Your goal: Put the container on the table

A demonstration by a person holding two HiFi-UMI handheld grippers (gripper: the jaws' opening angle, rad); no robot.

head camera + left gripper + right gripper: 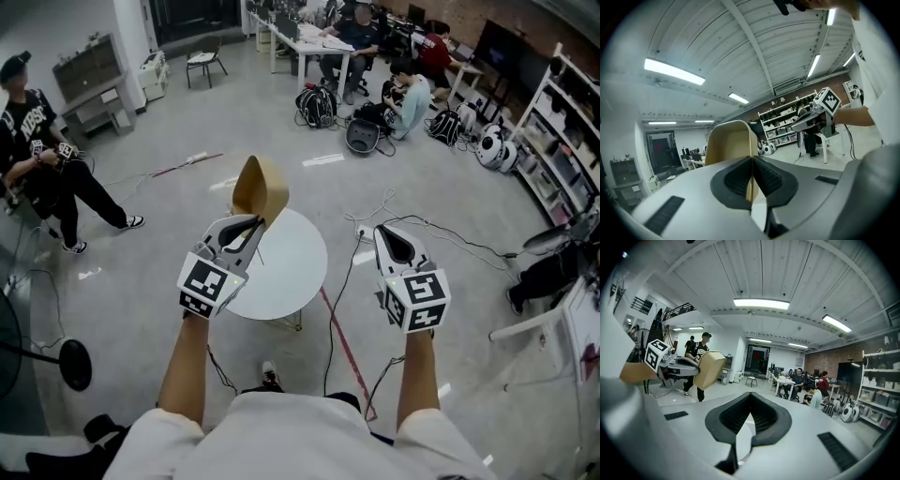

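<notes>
Pinches the tan container (260, 187) by its wall in the left claw (253, 222), raised mid-frame at the round white desk's (291, 267) upper-left edge. Holds the right claw (386, 232) closed and empty, right of centre.

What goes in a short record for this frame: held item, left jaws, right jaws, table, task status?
held item: tan container, lifted in the air
left gripper: jaws shut on the container's wall
right gripper: jaws together, nothing between them
table: round, white, below the two grippers in the head view
task status: container not yet set on the table
</notes>
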